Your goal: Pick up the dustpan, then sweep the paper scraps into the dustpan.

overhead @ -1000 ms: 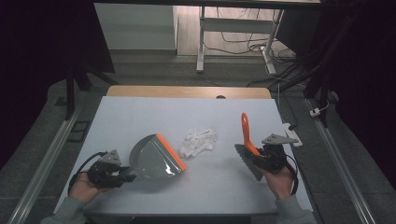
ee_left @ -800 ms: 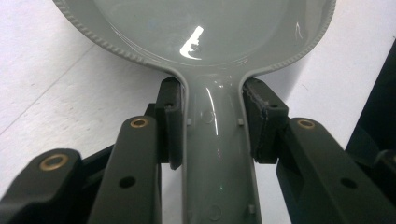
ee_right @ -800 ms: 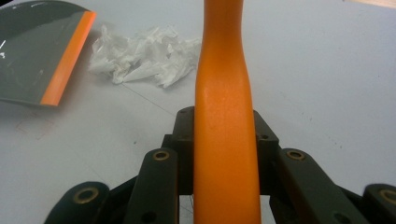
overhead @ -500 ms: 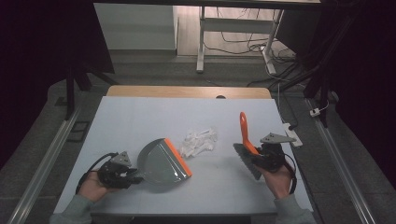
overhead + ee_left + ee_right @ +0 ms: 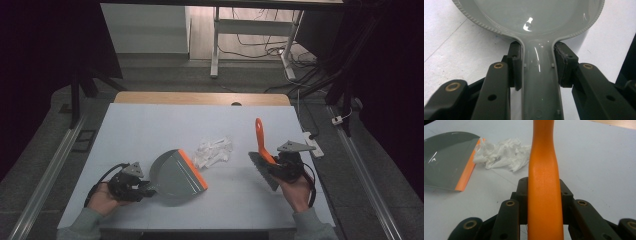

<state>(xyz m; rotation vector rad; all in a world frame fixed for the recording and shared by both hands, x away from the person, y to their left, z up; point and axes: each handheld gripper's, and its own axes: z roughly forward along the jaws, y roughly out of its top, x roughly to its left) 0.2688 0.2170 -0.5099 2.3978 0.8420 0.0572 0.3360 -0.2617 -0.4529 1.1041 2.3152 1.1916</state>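
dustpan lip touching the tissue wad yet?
Touching. The right gripper view shows the crumpled tissue lapping onto the dustpan at its orange lip, with no table between them.

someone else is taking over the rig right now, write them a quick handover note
Left gripper: shut on the grey dustpan handle; its orange lip faces the crumpled tissue.
Right gripper: shut on the orange-handled brush, bristles at the table, to the right of the tissue.
Done: both tools gripped, pan set by the tissue.
Left: sweep the tissue into the pan; none is in it yet.
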